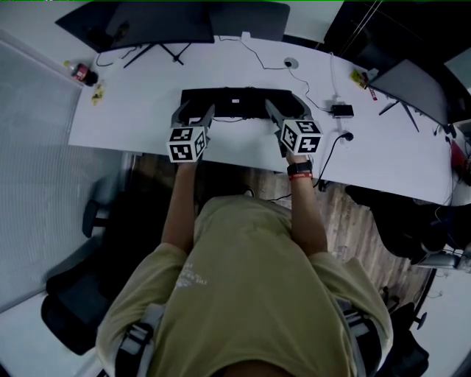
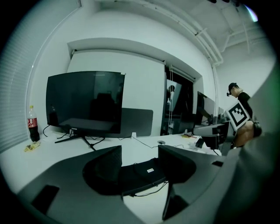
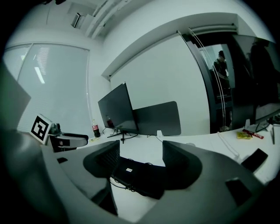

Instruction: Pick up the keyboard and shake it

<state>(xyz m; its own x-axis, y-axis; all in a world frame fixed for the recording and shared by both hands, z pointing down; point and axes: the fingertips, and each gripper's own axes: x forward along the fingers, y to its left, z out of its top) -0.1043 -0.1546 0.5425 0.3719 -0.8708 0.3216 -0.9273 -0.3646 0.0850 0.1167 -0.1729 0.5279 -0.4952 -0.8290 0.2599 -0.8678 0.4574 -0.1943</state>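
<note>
A black keyboard [image 1: 235, 103] lies on the white desk [image 1: 132, 103], its cable trailing along its front edge. My left gripper [image 1: 193, 116] is at the keyboard's left end and my right gripper [image 1: 278, 118] is near its right end, both reaching in from the desk's near side. In the left gripper view the keyboard [image 2: 142, 173], with a small white label on it, sits between the wide-set jaws of the left gripper [image 2: 140, 159]. The right gripper view shows the keyboard [image 3: 140, 177] between the right gripper's [image 3: 141, 159] jaws. I see no pad pressing on it.
A dark monitor [image 1: 158, 22] on a stand is behind the keyboard, and another monitor [image 1: 419, 88] stands at the right. A cola bottle [image 1: 81, 72] is at the desk's far left corner. A black adapter [image 1: 341, 110] and cables lie to the right. An office chair [image 1: 81, 294] is behind me on the left.
</note>
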